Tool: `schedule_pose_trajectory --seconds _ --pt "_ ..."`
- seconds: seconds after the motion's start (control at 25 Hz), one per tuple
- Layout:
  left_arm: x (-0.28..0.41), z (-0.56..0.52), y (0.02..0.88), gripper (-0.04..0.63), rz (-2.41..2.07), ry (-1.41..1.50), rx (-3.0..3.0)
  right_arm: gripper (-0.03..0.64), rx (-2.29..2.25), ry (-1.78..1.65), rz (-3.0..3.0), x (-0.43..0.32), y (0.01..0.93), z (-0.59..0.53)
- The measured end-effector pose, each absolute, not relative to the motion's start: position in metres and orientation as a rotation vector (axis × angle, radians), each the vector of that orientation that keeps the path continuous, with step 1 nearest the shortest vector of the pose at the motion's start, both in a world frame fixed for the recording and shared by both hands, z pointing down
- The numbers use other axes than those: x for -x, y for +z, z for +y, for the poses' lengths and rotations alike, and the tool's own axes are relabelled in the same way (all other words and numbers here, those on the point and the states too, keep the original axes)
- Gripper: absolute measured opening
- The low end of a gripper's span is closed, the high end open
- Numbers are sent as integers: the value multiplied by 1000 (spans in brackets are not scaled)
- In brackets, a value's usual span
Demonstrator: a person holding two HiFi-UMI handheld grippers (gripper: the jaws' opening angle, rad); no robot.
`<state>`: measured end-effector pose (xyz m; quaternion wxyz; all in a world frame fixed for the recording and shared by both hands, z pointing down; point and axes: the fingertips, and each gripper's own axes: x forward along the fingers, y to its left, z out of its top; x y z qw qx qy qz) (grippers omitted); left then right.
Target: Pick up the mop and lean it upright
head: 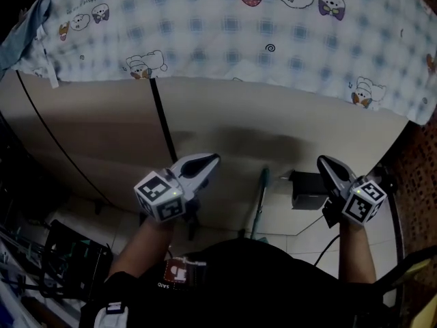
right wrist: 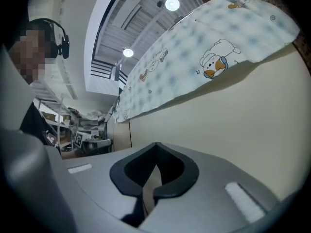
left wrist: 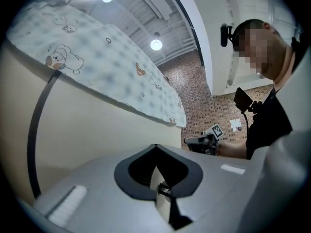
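In the head view a thin green mop handle stands nearly upright against the beige panel, between my two grippers; its lower end is hidden behind my dark clothing. My left gripper is left of the handle, held up in the air, jaws shut with nothing between them. My right gripper is to the handle's right, also shut and empty. Neither touches the mop. The left gripper view shows its closed tips pointing at the panel. The right gripper view shows the same of its tips. No mop appears in either gripper view.
A checked cloth with cartoon prints hangs over the top of the beige panel. A dark boxy object sits low by the right gripper. Black racks and cables crowd the lower left. A brick wall stands behind.
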<state>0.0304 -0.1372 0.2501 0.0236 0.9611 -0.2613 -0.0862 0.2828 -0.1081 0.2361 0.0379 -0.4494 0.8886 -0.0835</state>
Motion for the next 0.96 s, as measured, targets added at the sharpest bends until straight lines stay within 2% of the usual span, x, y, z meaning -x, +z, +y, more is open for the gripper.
schedule_pose_trajectory --seconds 0.96 --pt "-26 -133 258 -1 -808 -253 -2966 12 1371 -240 2807 -269 251 -107"
